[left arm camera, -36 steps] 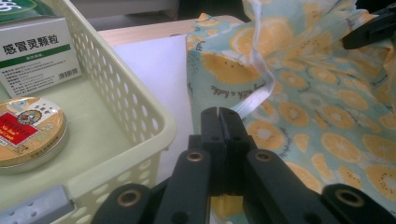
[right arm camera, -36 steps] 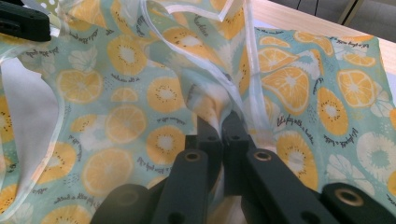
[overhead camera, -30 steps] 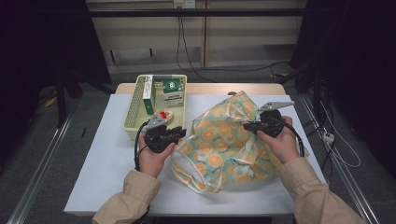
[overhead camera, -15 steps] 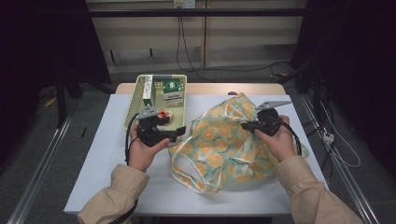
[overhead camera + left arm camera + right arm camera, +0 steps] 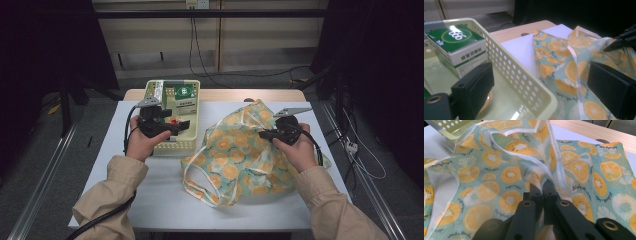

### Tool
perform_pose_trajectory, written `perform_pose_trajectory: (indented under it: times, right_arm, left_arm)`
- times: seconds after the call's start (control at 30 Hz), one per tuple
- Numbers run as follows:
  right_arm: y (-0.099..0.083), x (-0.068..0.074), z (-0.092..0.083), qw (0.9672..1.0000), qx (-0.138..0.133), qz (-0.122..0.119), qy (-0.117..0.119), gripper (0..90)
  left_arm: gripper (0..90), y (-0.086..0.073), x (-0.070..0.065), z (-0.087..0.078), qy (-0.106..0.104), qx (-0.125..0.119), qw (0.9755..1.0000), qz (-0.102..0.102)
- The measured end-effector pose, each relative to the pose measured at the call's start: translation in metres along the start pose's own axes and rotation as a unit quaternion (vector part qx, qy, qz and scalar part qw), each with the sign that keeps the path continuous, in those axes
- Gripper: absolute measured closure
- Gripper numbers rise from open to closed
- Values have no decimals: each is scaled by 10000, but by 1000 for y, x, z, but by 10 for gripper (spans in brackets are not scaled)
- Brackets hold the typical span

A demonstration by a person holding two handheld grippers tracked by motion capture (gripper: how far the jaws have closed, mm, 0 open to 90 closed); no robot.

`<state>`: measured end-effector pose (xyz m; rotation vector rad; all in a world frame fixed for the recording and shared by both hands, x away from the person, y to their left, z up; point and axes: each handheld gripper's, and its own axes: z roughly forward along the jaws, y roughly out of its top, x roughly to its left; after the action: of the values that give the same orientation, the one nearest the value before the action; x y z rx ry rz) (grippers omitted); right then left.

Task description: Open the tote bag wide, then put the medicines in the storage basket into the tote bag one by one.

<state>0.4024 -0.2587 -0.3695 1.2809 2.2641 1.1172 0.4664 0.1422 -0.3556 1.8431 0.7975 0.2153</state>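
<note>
On the worktop [image 5: 150, 190] the bag [image 5: 240, 155] lies to the right of the basket [image 5: 192, 145], its rim pinched shut in the right tool [image 5: 265, 134], which lifts that edge. The left tool [image 5: 182, 125], jaws just opened with nothing between them, hangs over the basket's near corner. The box [image 5: 456, 47] sits just ahead and left of it, the bag's mouth off to its right, so the left hand is nearer the box.

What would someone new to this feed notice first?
The orange-slice print bag draws the eye first, spread rumpled across the right half of the white table. The right gripper is clamped on a fold of its cloth. At the left, the left gripper hangs with its jaws wide and nothing between them, having just been opening, over the pale green perforated basket that holds a green and white box.
</note>
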Motion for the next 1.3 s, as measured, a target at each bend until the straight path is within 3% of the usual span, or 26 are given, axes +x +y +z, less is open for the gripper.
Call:
perform_pose_trajectory:
  times: [0.17,0.3,0.43,0.53,0.63,0.7,0.73,0.77,0.8,0.9,0.97,1.0,1.07,1.17,1.2,1.23,1.27,1.3]
  right_arm:
    - [2,1,0,10000,-34,-6,3,893]
    - [3,0,1,10000,-38,19,10,893]
    - [3,1,3,10000,-45,6,19,893]
    - [3,2,4,10000,-36,1,18,893]
    - [3,2,5,10000,-46,-2,10,893]
    - [3,2,5,10000,-34,-4,20,893]
    - [3,2,5,10000,-34,-1,18,893]
    - [3,2,5,10000,-33,0,23,893]
    - [3,2,5,10000,-30,-2,24,893]
    - [3,2,5,10000,-2,-12,21,893]
    - [3,2,5,10000,-4,-10,33,893]
    - [3,2,5,10000,0,-7,35,893]
    - [3,2,5,10000,1,-7,34,893]
    - [3,2,5,10000,3,0,33,893]
    - [3,2,5,10000,11,-1,37,893]
    - [3,2,5,10000,23,-10,36,893]
    - [3,2,5,10000,26,-12,33,893]
    - [4,2,5,10000,28,1,40,893]
  left_arm:
    - [64,11,11,5,-18,-18,10000,23]
    - [60,17,19,12,-17,-15,9998,183]
    - [53,18,27,24,18,129,9997,191]
    - [58,15,33,34,40,230,9990,377]
    - [63,10,40,45,179,553,9964,616]
    - [67,8,46,52,276,776,9949,582]
    - [76,8,49,55,284,832,9953,400]
    - [81,9,52,56,315,816,9954,388]
    - [80,11,54,58,343,798,9949,514]
    - [80,14,59,64,381,983,9920,691]
    - [80,12,63,69,390,1132,9904,698]
    - [80,11,67,72,408,1257,9879,806]
    - [81,5,72,77,531,1405,9853,808]
    - [85,-6,79,85,486,1508,9853,640]
    - [85,-9,80,86,526,1507,9836,841]
    - [100,-11,79,87,434,1475,9828,1026]
    - [123,-11,78,88,300,1402,9840,1054]
    - [127,-10,78,89,300,1437,9837,1035]
